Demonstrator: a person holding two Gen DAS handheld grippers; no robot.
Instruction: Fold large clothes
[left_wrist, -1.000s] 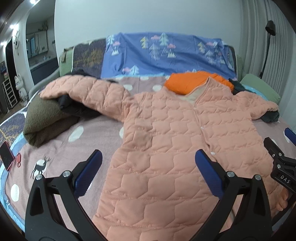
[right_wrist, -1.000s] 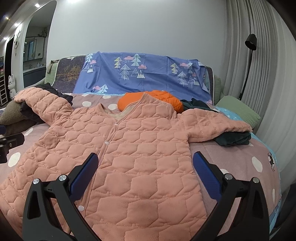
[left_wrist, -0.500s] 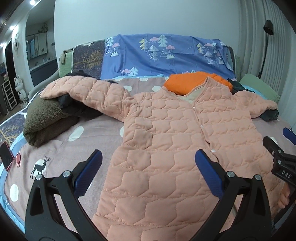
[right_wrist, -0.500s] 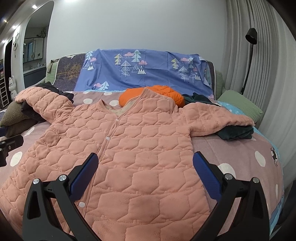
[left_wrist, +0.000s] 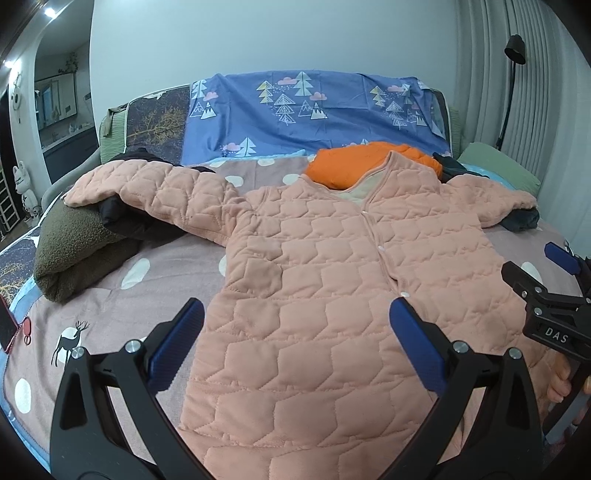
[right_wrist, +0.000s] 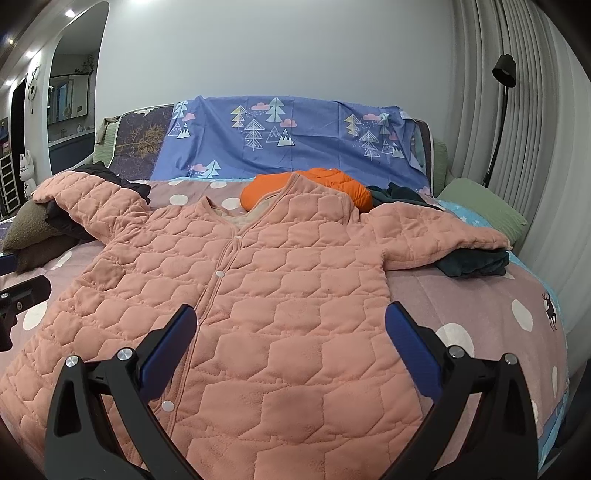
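A large pink quilted jacket (left_wrist: 332, 266) lies flat, front up and snapped shut, on the bed, sleeves spread to both sides. It also fills the right wrist view (right_wrist: 266, 295). My left gripper (left_wrist: 295, 343) is open and empty above the jacket's lower left part. My right gripper (right_wrist: 288, 347) is open and empty above the lower hem, and shows at the right edge of the left wrist view (left_wrist: 546, 295). The left sleeve (left_wrist: 147, 192) rests on a dark pile; the right sleeve (right_wrist: 443, 236) rests on a dark garment.
An orange garment (left_wrist: 354, 162) lies behind the collar. A brown fleece pile (left_wrist: 74, 247) lies at the left. A dark teal garment (right_wrist: 472, 262) and a green pillow (right_wrist: 484, 206) lie at the right. A blue tree-print sheet (right_wrist: 295, 136) covers the headboard. A floor lamp (right_wrist: 502, 74) stands by the curtain.
Both grippers have risen and pulled back slightly, so the jacket shows lower and further away in both views. The jacket itself has not moved. Both grippers stay open.
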